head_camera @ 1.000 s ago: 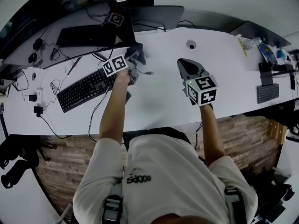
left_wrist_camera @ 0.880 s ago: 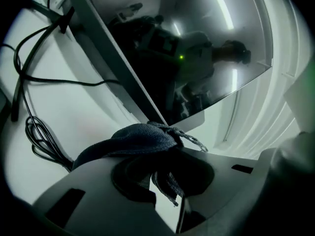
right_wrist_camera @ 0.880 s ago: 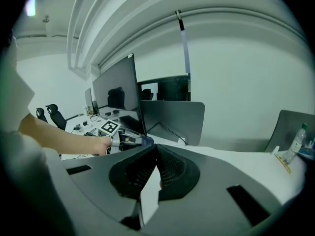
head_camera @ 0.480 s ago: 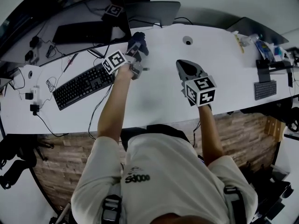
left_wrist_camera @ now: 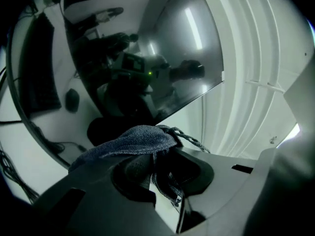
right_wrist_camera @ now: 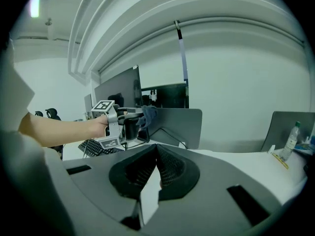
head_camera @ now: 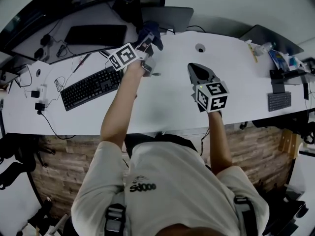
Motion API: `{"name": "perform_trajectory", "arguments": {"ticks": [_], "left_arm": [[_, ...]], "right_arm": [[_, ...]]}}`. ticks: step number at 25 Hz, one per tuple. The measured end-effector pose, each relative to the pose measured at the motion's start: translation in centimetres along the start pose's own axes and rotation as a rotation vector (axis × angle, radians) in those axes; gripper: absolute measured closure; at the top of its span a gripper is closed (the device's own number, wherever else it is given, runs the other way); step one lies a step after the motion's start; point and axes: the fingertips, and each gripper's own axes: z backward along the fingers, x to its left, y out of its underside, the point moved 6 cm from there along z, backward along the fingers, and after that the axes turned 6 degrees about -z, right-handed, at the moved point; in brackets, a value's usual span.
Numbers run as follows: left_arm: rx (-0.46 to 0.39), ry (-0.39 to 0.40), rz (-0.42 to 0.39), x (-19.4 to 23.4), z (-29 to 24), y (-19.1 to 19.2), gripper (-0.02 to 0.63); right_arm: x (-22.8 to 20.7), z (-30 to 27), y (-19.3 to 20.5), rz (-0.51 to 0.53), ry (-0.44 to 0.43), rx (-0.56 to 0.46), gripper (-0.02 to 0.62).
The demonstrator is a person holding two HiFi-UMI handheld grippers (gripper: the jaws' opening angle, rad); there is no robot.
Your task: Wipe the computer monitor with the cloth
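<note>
A blue-grey cloth (head_camera: pixel 150 32) is pinched in my left gripper (head_camera: pixel 146 42), held up at the far edge of the white desk (head_camera: pixel 172 97), right by the dark monitor (head_camera: pixel 132 6). In the left gripper view the cloth (left_wrist_camera: pixel 133 140) drapes over the shut jaws of the left gripper (left_wrist_camera: pixel 157 157), and the glossy monitor screen (left_wrist_camera: pixel 167 48) fills the space just ahead; I cannot tell whether they touch. My right gripper (head_camera: pixel 197 71) hovers over the desk's middle, shut and empty. The right gripper view shows its own jaws (right_wrist_camera: pixel 156 154) closed, with the left gripper (right_wrist_camera: pixel 123 124) and cloth (right_wrist_camera: pixel 147 116) beyond.
A black keyboard (head_camera: pixel 91 87) and loose cables (head_camera: pixel 49 90) lie at the left. A cable hole (head_camera: pixel 200 47) is in the desk behind the right gripper. A bottle and small items (head_camera: pixel 280 55) and a keypad (head_camera: pixel 278 101) sit at the far right. The monitor's grey stand (head_camera: pixel 170 17) is behind.
My left gripper has moved away from me toward the monitor, carrying the cloth. The right gripper has stayed where it was.
</note>
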Motion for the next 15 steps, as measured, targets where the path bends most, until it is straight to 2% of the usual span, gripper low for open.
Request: {"name": "perform_trajectory", "arguments": {"ticks": [5, 15], "left_arm": [[-0.024, 0.049, -0.078, -4.0, -0.1, -3.2, 0.512], [-0.113, 0.173, -0.148, -11.6, 0.1, -8.9, 0.512]], "right_arm": [[1.2, 1.0, -0.8, 0.000, -0.004, -0.041, 0.595], [3.0, 4.3, -3.5, 0.014, -0.021, -0.136, 0.595]]}}
